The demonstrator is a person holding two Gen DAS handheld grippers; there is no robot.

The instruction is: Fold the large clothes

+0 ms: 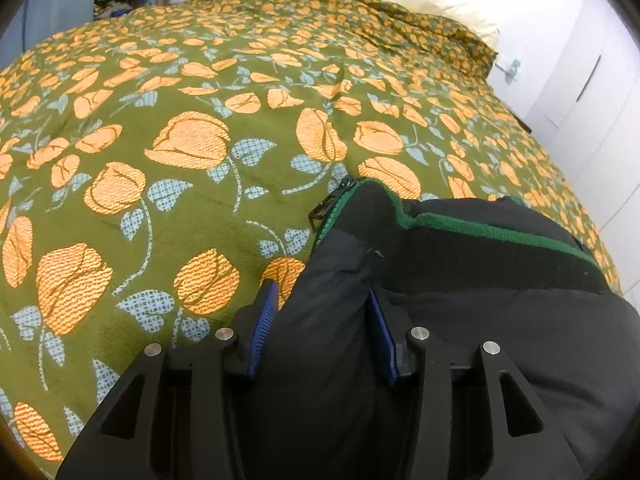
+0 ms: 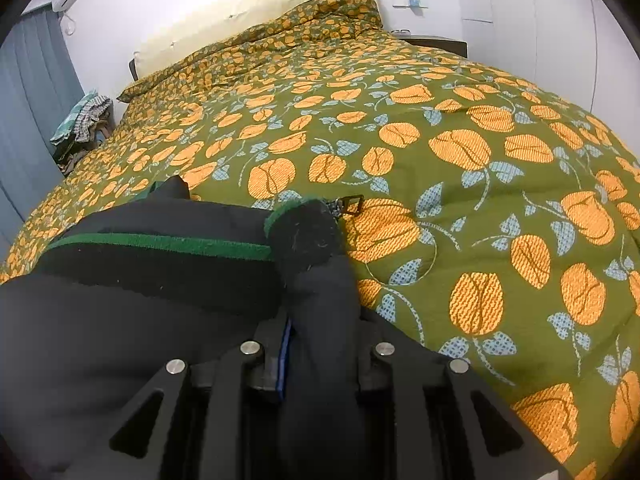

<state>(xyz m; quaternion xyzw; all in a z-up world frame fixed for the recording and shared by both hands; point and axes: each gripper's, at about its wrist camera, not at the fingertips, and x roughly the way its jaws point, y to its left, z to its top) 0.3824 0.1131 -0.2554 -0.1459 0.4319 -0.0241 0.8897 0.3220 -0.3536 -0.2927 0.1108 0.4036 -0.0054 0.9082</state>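
Jacket (image 1: 460, 280), black with a green-trimmed ribbed band, lies in the lower right of the left wrist view, its top edge set down on the bed's floral bedspread (image 1: 160, 128). A zipper pull (image 1: 320, 210) dangles at the corner, just above the left gripper (image 1: 320, 312). That gripper's blue pads (image 1: 264, 312) stand part-way apart with a fold of the black fabric between them; the left pad shows clear of the cloth, so the hold looks slack or already let go. To finish this step well, I would judge that the corner should lie flat on the bedspread before the gripper pulls back, and that it should draw straight out along its own line so the pads do not drag the band askew.

From the right wrist view, the jacket (image 2: 140, 280) fills the lower left, the green stripe running across toward the other corner, where a second zipper end (image 2: 350, 204) rests on the bedspread (image 2: 480, 160). The right gripper (image 2: 320, 344) is nearly closed, pinching a bunched ridge of black fabric; only one blue pad edge (image 2: 285, 356) shows, the other is hidden by cloth. This side seems not yet released. Good practice here would be to keep the band taut between the two corners, level with each other, then open this gripper only once the fabric sits smooth. A pile of clothes (image 2: 82, 120) sits at the far left beside the bed, well apart.
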